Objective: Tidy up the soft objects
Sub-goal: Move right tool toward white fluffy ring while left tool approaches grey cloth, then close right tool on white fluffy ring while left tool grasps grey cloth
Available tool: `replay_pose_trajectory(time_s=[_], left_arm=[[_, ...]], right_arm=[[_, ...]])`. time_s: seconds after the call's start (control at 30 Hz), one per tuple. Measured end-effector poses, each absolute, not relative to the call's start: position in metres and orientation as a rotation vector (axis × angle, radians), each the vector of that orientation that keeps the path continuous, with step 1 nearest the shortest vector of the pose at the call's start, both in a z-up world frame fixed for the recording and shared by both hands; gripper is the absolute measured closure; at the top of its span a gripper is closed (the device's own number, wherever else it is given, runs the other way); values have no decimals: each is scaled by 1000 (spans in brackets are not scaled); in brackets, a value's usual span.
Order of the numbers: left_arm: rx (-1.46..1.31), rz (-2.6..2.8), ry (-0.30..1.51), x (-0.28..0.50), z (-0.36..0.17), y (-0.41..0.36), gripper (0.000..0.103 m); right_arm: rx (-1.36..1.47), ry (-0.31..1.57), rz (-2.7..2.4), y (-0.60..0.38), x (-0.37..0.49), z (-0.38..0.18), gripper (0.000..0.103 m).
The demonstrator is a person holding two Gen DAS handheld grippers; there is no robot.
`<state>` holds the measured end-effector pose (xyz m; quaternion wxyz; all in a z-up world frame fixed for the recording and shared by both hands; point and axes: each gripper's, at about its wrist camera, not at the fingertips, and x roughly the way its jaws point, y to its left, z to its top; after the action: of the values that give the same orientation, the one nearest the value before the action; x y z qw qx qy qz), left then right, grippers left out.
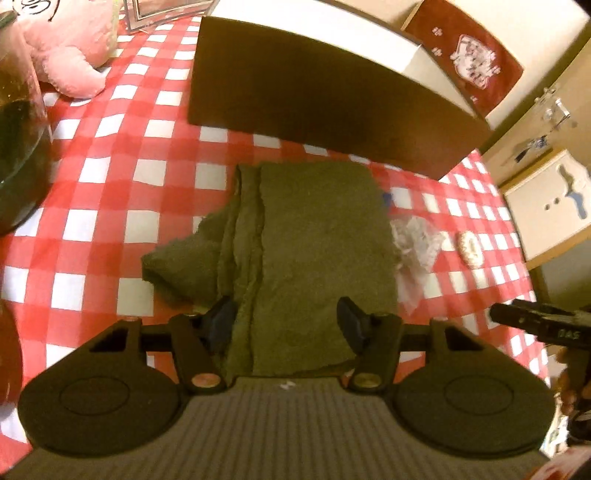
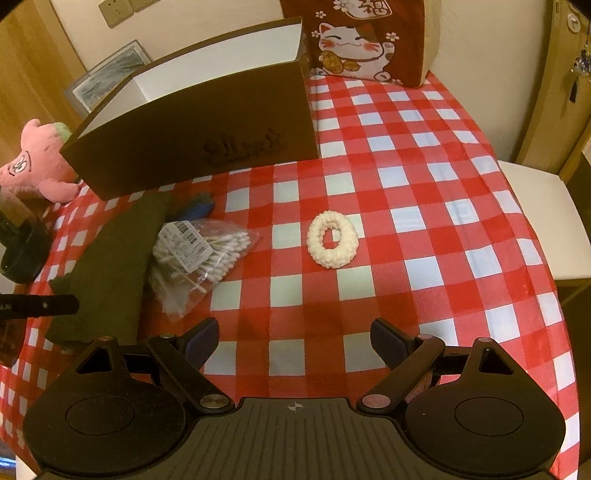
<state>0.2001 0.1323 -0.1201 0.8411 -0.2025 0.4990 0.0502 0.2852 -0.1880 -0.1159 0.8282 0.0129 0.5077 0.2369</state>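
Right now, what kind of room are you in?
Probably a room in someone's home. There is a table with a red-and-white checked tablecloth, a pink plush toy and a lucky-cat cushion against the wall, and a wall socket above them.

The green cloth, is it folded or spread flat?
Folded: the green cloth shows several stacked layered edges along its left side, with one corner sticking out.

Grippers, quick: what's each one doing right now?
Left gripper: open, jaws astride the near end of the green cloth, not clamped.
Right gripper: open, empty, above the checked tablecloth.
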Motion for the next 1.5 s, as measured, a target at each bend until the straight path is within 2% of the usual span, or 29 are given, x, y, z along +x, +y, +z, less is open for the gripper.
replay_pose_trajectory(time_s=[0.33, 0.43, 0.47, 0.67, 0.8, 0.93, 1.13, 1.3, 1.4, 1.5], left_arm=[[-399, 130, 1101, 211, -131, 123, 48], [-365, 133, 1106, 213, -132, 121, 67], [-364, 122, 1102, 212, -131, 121, 85], [-350, 130, 1081, 210, -121, 120, 95], [-298, 140, 1045, 212, -108, 115, 96], [-273, 166, 1006, 216, -97, 118, 96], [-278, 204, 1007, 225, -99, 129, 95], [-299, 206, 1018, 231, -106, 134, 81], [-331, 207, 1031, 237, -111, 138, 76], [-326, 208, 1050, 243, -116, 138, 75]], right_arm=[[32, 1083, 492, -191, 290, -119, 14], [34, 1080, 487, -191, 293, -120, 14], [36, 1076, 486, -191, 294, -120, 14], [11, 1025, 496, -189, 300, -117, 14], [-28, 971, 503, -187, 305, -117, 15], [-63, 945, 511, -182, 315, -122, 33], [-91, 937, 518, -176, 334, -133, 40], [-100, 951, 517, -172, 344, -143, 42], [-111, 965, 524, -170, 346, -148, 48], [-121, 961, 523, -169, 346, -150, 51]])
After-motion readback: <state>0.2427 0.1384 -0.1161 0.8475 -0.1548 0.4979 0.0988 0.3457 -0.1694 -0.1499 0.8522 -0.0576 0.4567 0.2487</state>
